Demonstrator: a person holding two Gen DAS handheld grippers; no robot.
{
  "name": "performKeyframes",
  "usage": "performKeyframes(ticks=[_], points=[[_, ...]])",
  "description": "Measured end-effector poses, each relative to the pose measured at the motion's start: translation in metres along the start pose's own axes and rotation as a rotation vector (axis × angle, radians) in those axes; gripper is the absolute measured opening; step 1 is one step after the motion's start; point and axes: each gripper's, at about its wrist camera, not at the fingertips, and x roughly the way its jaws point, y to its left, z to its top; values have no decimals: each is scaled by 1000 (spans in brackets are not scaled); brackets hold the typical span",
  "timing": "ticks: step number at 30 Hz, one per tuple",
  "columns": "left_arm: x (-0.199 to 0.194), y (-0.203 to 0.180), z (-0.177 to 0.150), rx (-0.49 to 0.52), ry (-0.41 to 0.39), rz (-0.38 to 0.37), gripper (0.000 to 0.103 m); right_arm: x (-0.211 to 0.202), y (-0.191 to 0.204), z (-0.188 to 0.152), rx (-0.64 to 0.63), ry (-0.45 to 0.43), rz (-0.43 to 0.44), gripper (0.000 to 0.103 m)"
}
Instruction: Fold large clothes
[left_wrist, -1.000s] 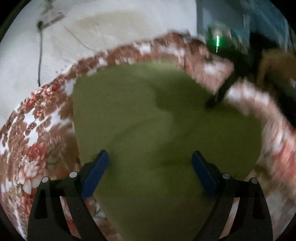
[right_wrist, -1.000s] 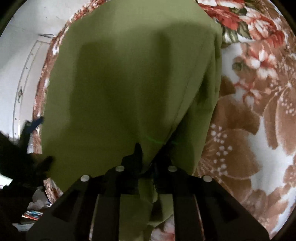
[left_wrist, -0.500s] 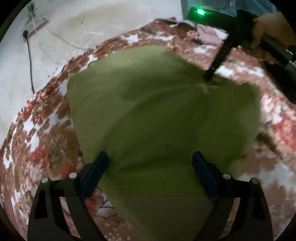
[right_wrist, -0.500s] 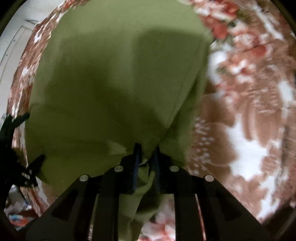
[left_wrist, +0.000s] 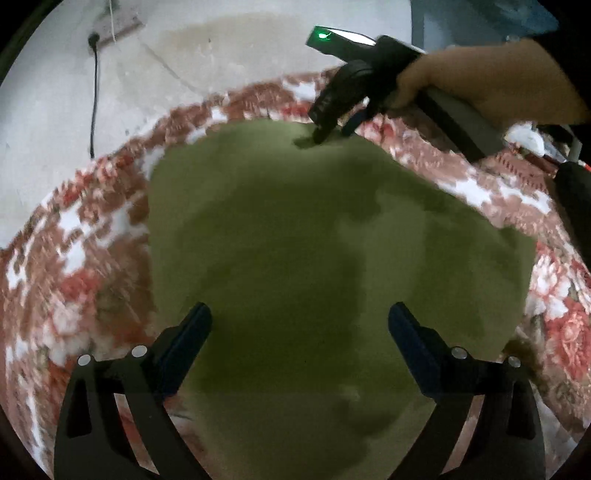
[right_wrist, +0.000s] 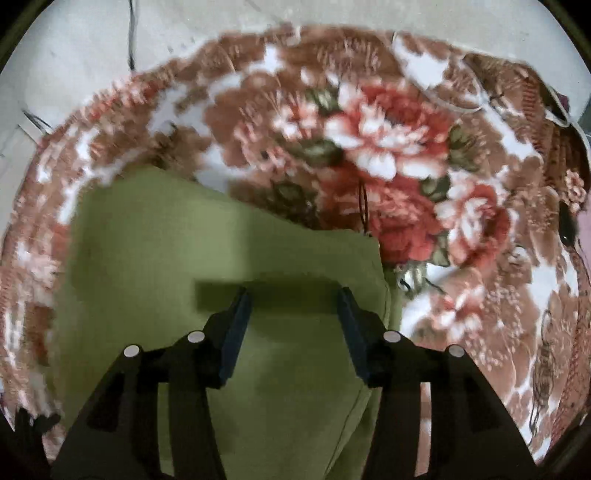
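- The green cloth (left_wrist: 295, 258) lies flat on the flowered blanket (left_wrist: 85, 266). It covers the middle of the blanket, and you can see blanket past its far edge and on both sides of it.
- Your left tool (left_wrist: 299, 325) hangs over the near part of the cloth. Its two fingers are spread very wide, and nothing is between them but the cloth lying below.
- Your right tool (right_wrist: 293, 295) is over the far right corner of the cloth. Its jaws are opening. The cloth is under them, but the pads do not pinch it.
- In the left view, your right tool (left_wrist: 334, 125) points down at the far edge of the cloth, with your hand (left_wrist: 480, 77) behind it.
- The thing that matters most: the cloth stretches away from your left tool toward your right tool. So the left tool is closer to the near edge, and the right tool is closer to the far edge and its corner (right_wrist: 373, 240).
- I think the next fold needs a fresh grab on an edge.
- Hard to see: the near edge of the cloth is hidden under both tools. The pictures are blurry, so I cannot tell how many layers the cloth has. A thin seam line (right_wrist: 354, 406) runs down near the right tool.
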Motion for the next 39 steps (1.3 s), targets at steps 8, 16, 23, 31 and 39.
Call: performKeyframes(ticks=[8, 16, 23, 31, 39], points=[[-3, 1, -20, 61, 32, 23, 95, 12, -52, 11, 40, -33, -3, 55], [-45, 29, 9, -133, 66, 36, 97, -110, 2, -95, 23, -162, 118, 89], [-16, 22, -24, -216, 171, 63, 97, -70, 38, -199, -13, -43, 26, 89], [-33, 47, -56, -266, 202, 105, 99, -81, 13, -238, -42, -78, -14, 92], [-32, 112, -35, -507, 195, -252, 97, -95, -30, -202, 189, 23, 258, 94]])
